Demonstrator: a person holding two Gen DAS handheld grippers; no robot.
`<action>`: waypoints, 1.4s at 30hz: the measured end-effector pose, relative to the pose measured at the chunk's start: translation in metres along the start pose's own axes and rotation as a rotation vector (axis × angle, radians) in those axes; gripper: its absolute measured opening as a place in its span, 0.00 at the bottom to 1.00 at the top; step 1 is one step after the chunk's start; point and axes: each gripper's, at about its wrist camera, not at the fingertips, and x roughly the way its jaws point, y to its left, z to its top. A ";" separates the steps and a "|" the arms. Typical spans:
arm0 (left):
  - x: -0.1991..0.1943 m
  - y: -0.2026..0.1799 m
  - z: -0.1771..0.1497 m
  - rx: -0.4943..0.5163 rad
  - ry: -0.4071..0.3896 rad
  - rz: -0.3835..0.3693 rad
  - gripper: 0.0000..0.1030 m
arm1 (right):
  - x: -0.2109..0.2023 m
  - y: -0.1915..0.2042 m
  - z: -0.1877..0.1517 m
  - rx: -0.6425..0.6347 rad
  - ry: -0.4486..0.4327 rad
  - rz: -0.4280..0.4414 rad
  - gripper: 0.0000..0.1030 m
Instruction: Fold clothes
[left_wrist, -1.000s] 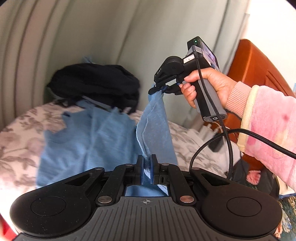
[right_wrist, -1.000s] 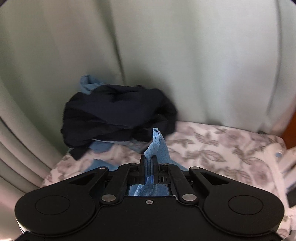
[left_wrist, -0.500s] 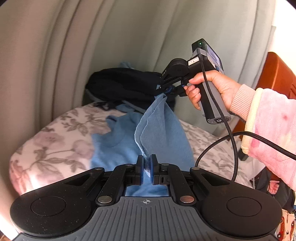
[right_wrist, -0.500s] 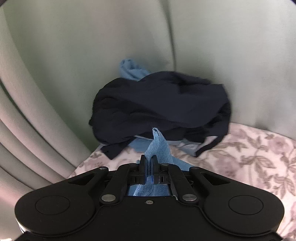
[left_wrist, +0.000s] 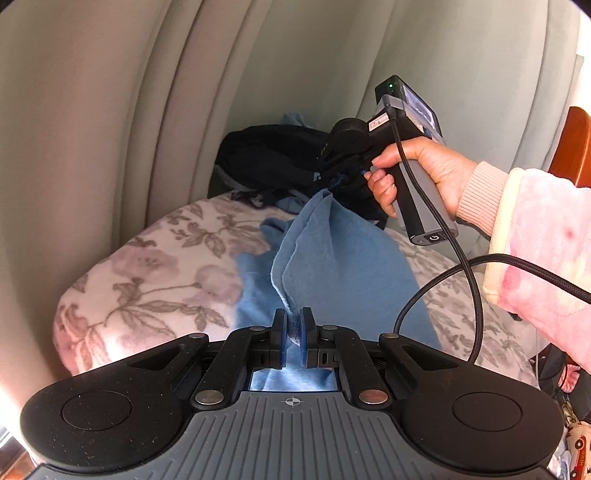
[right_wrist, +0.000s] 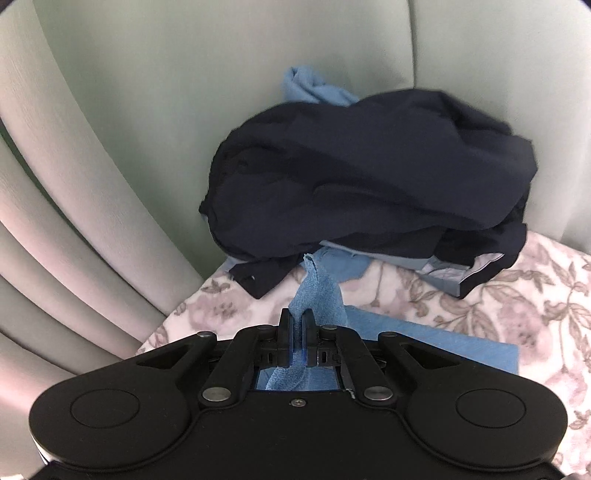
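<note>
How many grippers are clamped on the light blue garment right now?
2: the left gripper pinches its near edge; the right gripper pinches the far corner of the light blue garment, beside the dark clothes pile.

Setting: a home, most likely a bedroom. Evidence: soft bed (left_wrist: 155, 280) covered in a floral-print blanket of grey and mauve blooms on white; pale green curtain (right_wrist: 155, 96) hanging in long folds right behind it; loose heap of dark clothing (right_wrist: 369, 177) piled against the curtain; reddish wooden furniture panel (left_wrist: 576, 144) at one side; person's pink fleece sleeve (left_wrist: 543, 236), housewear.
</note>
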 end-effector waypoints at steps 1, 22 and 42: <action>0.000 0.001 0.000 0.001 0.002 0.003 0.05 | 0.003 0.001 -0.001 0.000 0.006 0.000 0.04; 0.013 0.007 -0.014 0.009 0.082 0.057 0.05 | 0.048 0.020 -0.017 -0.049 0.080 -0.013 0.18; 0.004 0.009 -0.011 0.063 0.048 0.139 0.08 | -0.051 0.034 -0.013 -0.138 -0.063 0.048 0.25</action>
